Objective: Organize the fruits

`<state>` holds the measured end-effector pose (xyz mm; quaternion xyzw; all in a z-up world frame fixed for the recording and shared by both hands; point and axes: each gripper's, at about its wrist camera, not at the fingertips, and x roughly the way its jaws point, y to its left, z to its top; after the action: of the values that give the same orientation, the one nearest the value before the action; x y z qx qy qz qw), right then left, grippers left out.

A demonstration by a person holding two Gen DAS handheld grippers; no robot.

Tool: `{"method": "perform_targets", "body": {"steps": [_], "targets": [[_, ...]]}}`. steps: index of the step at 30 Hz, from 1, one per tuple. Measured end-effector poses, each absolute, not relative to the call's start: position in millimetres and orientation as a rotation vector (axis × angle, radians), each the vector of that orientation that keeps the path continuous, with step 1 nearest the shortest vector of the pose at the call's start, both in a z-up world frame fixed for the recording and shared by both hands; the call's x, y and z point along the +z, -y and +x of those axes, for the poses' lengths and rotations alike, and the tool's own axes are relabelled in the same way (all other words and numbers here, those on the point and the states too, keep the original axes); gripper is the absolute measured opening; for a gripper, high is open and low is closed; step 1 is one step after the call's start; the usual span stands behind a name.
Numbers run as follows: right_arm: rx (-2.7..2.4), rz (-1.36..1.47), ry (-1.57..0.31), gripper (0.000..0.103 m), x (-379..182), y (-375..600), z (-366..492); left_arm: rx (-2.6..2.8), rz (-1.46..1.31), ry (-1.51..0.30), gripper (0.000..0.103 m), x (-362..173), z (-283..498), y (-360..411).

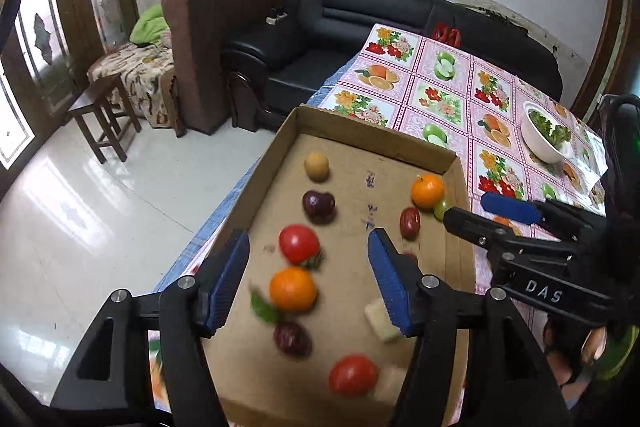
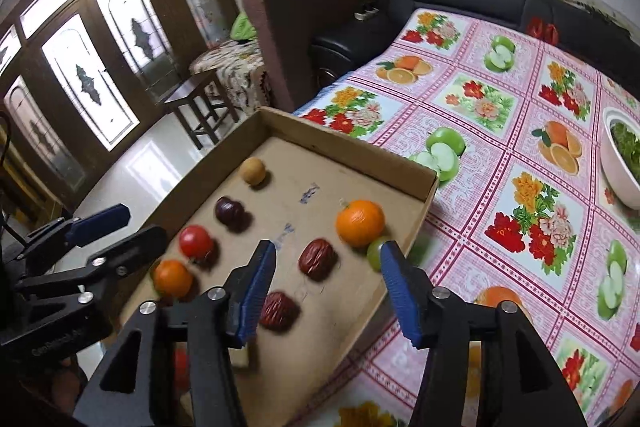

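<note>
A shallow cardboard tray (image 1: pixel 372 133) (image 2: pixel 344 143) lies at the table's left edge. A column on its left holds a yellowish round fruit (image 1: pixel 316 167), a dark plum (image 1: pixel 318 206), a tomato (image 1: pixel 299 243), an orange (image 1: pixel 292 289), another plum (image 1: pixel 292 338) and another tomato (image 1: pixel 353 375). Near the right wall lie an orange (image 2: pixel 359 223), a green grape (image 2: pixel 376 251) and two red dates (image 2: pixel 317 259) (image 2: pixel 279 309). My left gripper (image 1: pixel 308 235) (image 2: pixel 142 223) hovers open above the left column, holding nothing. My right gripper (image 2: pixel 328 247) (image 1: pixel 466 209) stands open and empty over the dates.
A white bowl of greens (image 1: pixel 546 137) (image 2: pixel 622 163) stands on the fruit-print tablecloth (image 2: pixel 500 147) to the right. Pale chunks (image 1: pixel 382 319) lie in the tray's near part. A black sofa (image 1: pixel 360 11) is beyond the table, with a wooden stool (image 1: pixel 100 115) on the floor at left.
</note>
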<state>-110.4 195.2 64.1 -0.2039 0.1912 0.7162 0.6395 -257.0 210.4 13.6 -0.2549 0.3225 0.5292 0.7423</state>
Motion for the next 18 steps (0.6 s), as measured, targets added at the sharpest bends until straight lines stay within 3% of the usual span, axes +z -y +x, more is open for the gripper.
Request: {"method": "perform_targets", "body": {"steps": [9,18], "targets": [[1.82,-0.567,-0.23,0.075,59,-137,-124,1.217,-0.531,-0.692,0.064,19,-280,-162],[1.933,-0.686,-0.125,0.076,43,-98,-125,1.235,-0.565,-0.715,0.072,9,-295,-123]]}}
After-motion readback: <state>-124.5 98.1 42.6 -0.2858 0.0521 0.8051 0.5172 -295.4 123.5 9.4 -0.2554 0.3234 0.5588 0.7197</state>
